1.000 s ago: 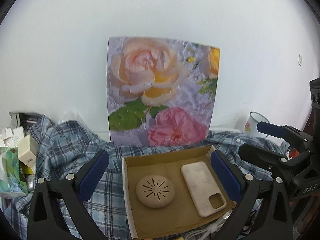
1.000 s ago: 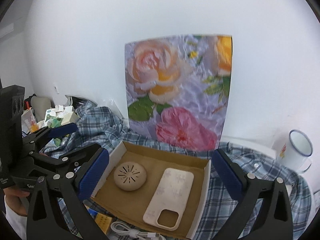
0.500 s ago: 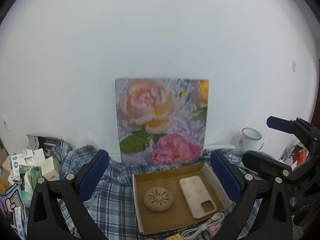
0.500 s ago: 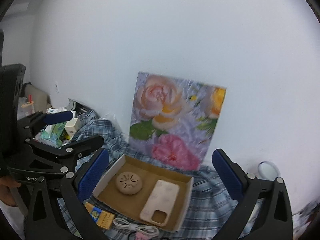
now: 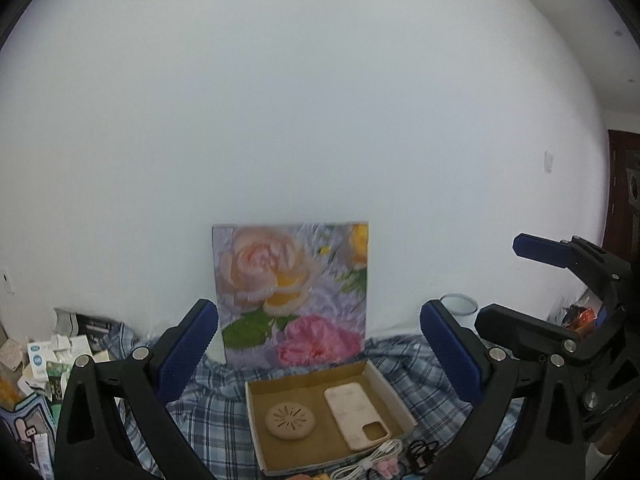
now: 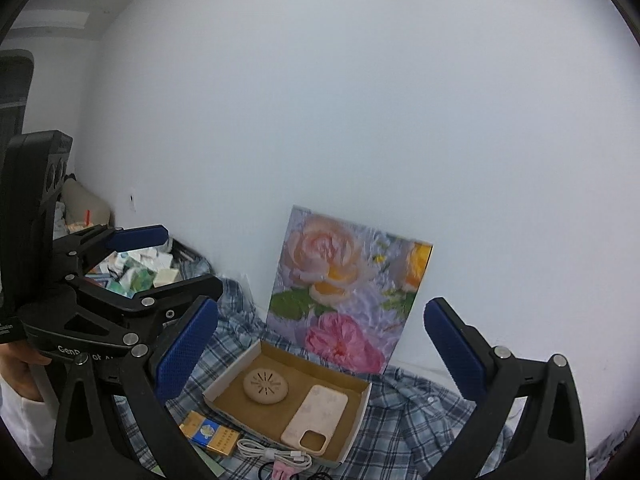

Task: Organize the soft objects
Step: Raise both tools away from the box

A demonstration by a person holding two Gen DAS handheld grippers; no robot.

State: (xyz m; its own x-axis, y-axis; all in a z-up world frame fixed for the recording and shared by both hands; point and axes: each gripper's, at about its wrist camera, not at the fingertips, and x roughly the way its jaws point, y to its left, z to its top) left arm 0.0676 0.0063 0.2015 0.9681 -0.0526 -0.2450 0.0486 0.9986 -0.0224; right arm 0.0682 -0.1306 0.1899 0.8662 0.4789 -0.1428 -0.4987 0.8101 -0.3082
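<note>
My left gripper point(image 5: 319, 354) & right gripper point(image 6: 321, 344): both spread wide, holding nothing. Below: 1 cardboard tray point(image 6: 362, 412) on plaid shirt point(image 6: 416, 412), w/ 1 round pad point(image 6: 265, 387) + 1 phone case point(image 6: 315, 419) inside, side by side. 1 white cable point(image 6: 276, 455) just beside tray.

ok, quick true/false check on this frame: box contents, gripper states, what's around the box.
1. The cardboard box holds a phone case and a round beige disc. True.
2. The left gripper is shut on the phone case. False: it is open and holds nothing.
3. The right gripper is open and empty. True.
4. The white cable lies inside the box. False: it lies outside, at the box's near edge.
5. The floral picture lies flat on the plaid cloth. False: it stands upright at the wall behind the box.
</note>
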